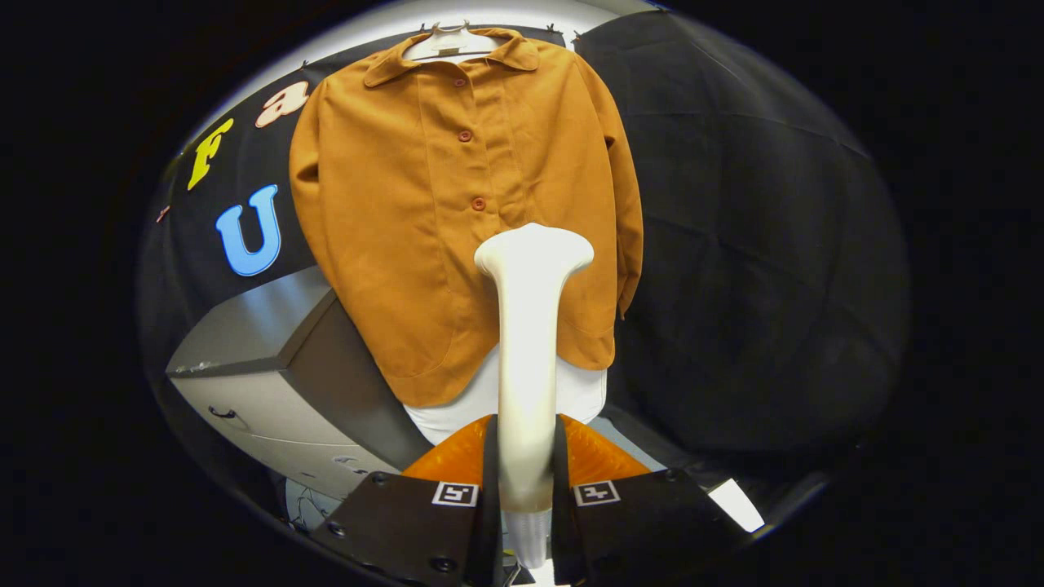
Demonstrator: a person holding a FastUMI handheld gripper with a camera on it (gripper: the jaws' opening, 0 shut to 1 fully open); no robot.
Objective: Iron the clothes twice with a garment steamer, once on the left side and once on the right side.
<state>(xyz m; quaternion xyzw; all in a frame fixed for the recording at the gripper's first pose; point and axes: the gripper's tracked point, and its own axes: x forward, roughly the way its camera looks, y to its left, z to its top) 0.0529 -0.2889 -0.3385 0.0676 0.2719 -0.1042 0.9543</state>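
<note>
An orange-brown buttoned shirt [457,212] hangs on a white hanger [449,41] against the black booth wall, with a white garment [587,391] showing below its hem. My gripper [526,465] is shut on the white garment steamer [530,326], both fingers pressing its handle. The steamer rises upright from between the fingers. Its flared head [534,249] faces the shirt's lower middle, near the button line. Whether the head touches the cloth I cannot tell.
A grey cabinet with drawers [269,367] stands below and left of the shirt, its top reaching under the left hem. Black cloth [750,244] covers the wall to the right of the shirt.
</note>
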